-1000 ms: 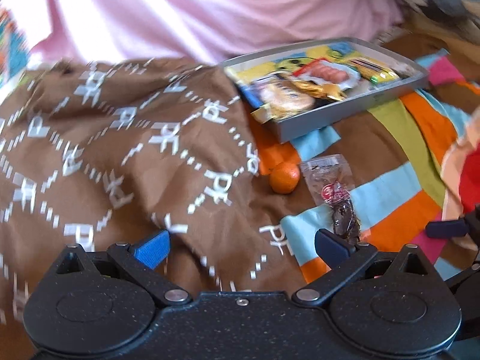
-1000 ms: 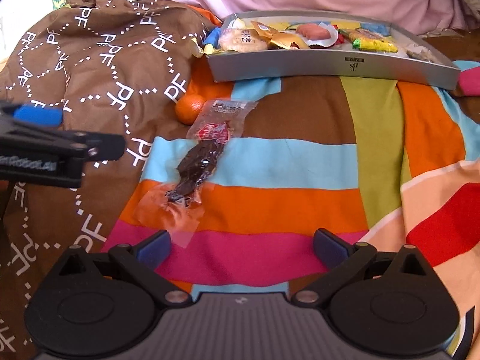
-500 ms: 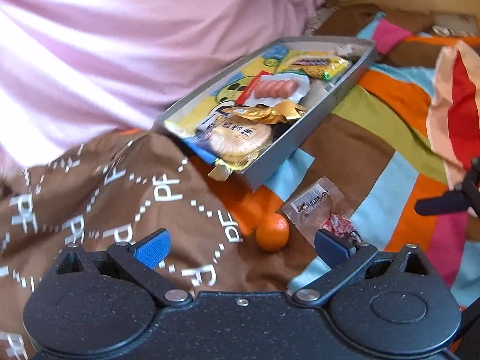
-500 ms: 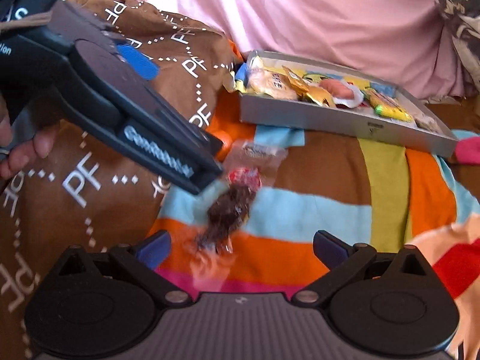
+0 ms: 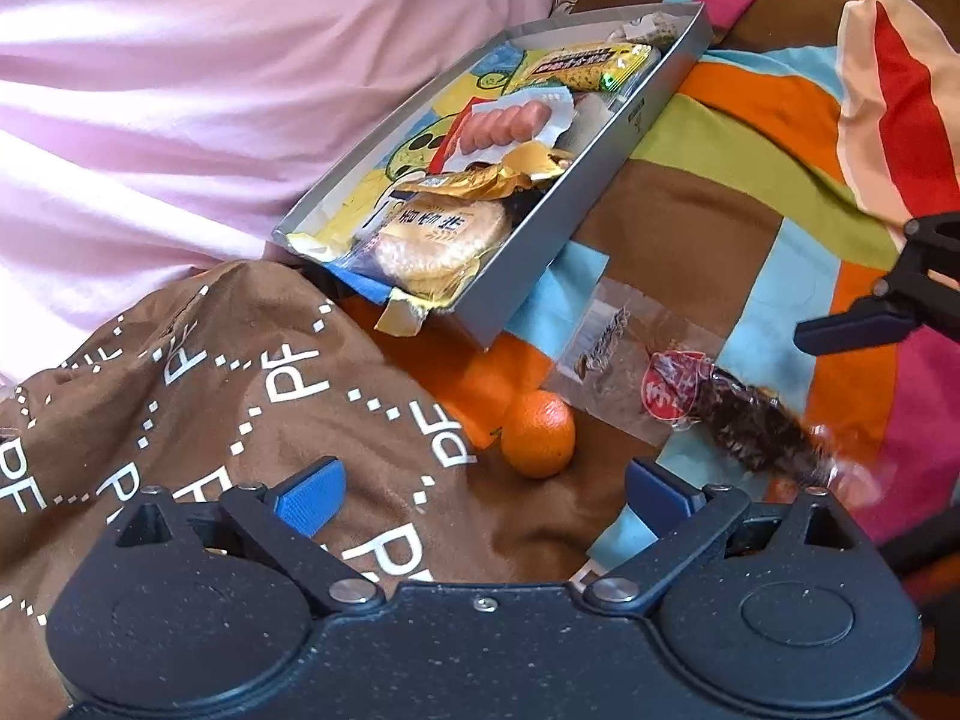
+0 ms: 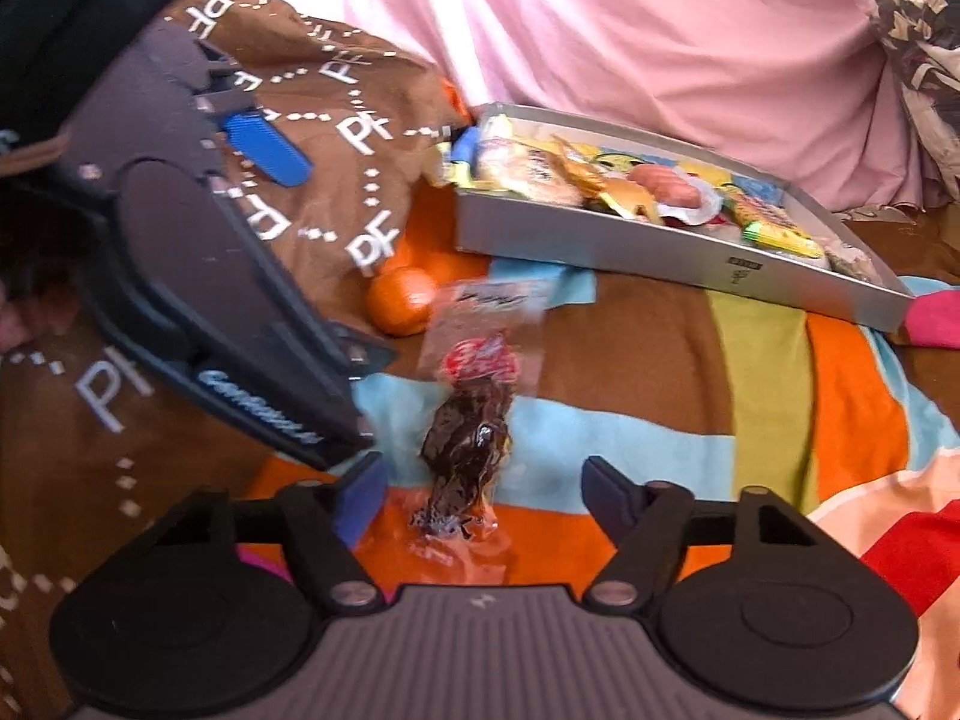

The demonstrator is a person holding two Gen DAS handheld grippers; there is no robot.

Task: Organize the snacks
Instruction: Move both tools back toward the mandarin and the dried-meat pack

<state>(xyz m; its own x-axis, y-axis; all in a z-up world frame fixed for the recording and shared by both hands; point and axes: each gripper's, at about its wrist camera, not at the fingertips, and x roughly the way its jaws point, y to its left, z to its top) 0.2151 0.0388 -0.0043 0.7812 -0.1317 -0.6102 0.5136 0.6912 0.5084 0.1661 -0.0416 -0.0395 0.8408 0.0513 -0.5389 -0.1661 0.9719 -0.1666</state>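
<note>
A small orange [image 5: 537, 433] [image 6: 401, 300] lies on the bedding just ahead of my open left gripper [image 5: 483, 495]. Beside it lies a clear packet of dark dried meat with a red label [image 5: 729, 414] [image 6: 471, 432]. My right gripper [image 6: 480, 495] stands open with the packet's near end between its fingers, not clamped. A grey tray [image 5: 576, 210] [image 6: 690, 258] further back holds several snack packets, among them a round cracker pack [image 5: 441, 234] and a sausage pack [image 5: 510, 120].
A brown blanket with white letters [image 5: 210, 396] bunches up on the left. A striped multicolour quilt [image 6: 768, 372] covers the bed. Pink fabric [image 6: 600, 24] rises behind the tray. The left gripper's body [image 6: 198, 276] crowds the right wrist view's left side.
Both grippers moved closer to the orange and the meat packet. The right gripper now straddles the packet's near end. Its fingers have drawn somewhat closer together.
</note>
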